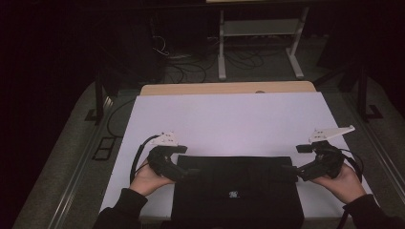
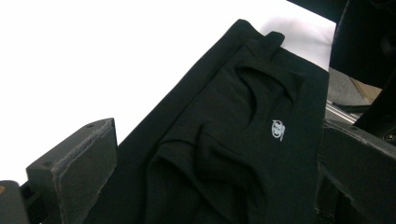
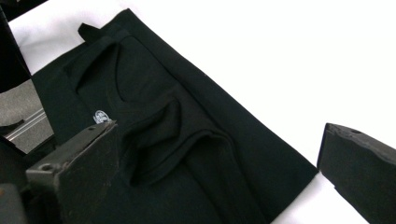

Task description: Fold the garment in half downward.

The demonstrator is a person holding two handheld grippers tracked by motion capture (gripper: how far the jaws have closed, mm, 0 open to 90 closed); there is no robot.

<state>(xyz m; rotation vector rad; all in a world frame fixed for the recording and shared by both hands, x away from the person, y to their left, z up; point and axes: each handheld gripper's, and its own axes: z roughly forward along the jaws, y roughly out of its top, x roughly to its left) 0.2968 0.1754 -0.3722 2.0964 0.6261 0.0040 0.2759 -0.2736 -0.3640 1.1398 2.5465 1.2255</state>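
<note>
We are in the middle of folding a black garment (image 1: pixel 237 191), which lies flat on the white sheet (image 1: pixel 229 119) at the near edge of the tabletop, centred between our two hands. It is already a tidy rectangle, with a small pale logo (image 1: pixel 233 194) facing up near its middle and what look like shoulder straps folded in over its top layer. Our left gripper (image 1: pixel 191 172) sits at the garment's far left corner and our right gripper (image 1: pixel 289 171) at its far right corner, both low over the cloth. In the left gripper view and the right gripper view the jaws of each stand wide apart, with the fabric lying between them and nothing pinched yet. We judge that we are lining up to take both far corners for another fold, probably bringing the far edge toward us over the near part. The next move calls for lowering each pair of jaws so one pad slides under the stacked layers, then closing on all of them at once, evenly on both sides, so the straps stay tucked and the edge lifts straight.
</note>
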